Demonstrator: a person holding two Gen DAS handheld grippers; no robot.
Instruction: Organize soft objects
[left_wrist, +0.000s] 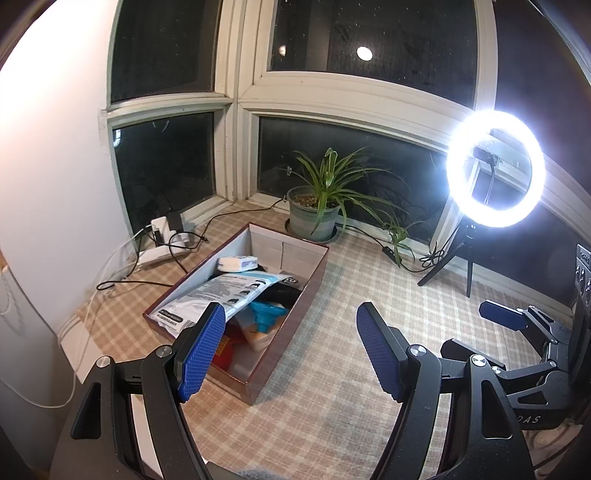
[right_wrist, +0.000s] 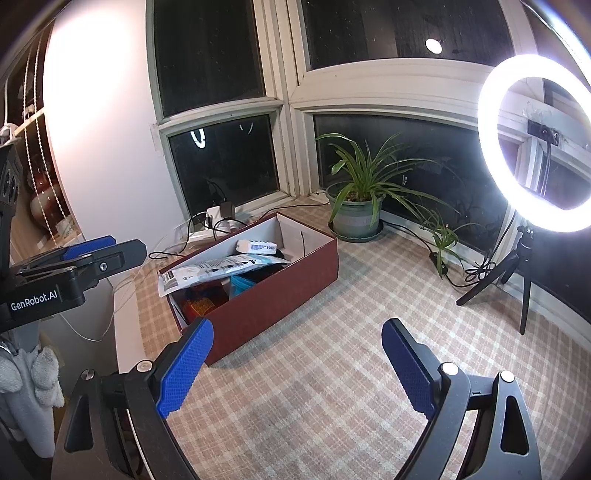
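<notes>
- Left tongs (left_wrist: 291, 350) wide apart, nothing between the blue pads, hovering over the checked table (left_wrist: 332, 387). Box edge sits at 11 o'clock from them.
- Right tongs (right_wrist: 295, 369) also wide and empty; box at 11 o'clock here too, a bit further off.
- Red-brown box (right_wrist: 280, 295) lies open-topped on the table, long axis running toward 1 o'clock in the left wrist view. Soft objects piled inside.
- Top of pile: flat printed plastic pouch (left_wrist: 218, 295), near end overhanging the box's near-left rim. Judged light, floppy, slick; best pinched at that overhanging edge, as a centre grip would likely slide or buckle.
- Below it: a teal piece (left_wrist: 267, 314), looks more rigid; orange-red packaging at the near end, partly hidden.
- Far end of box: small white tissue pack (left_wrist: 238, 263). Judged light and squashy; take across its short width.
- Beyond, 12 o'clock: potted plant (left_wrist: 314, 218). Ring light (left_wrist: 495, 170) at 2 o'clock.
</notes>
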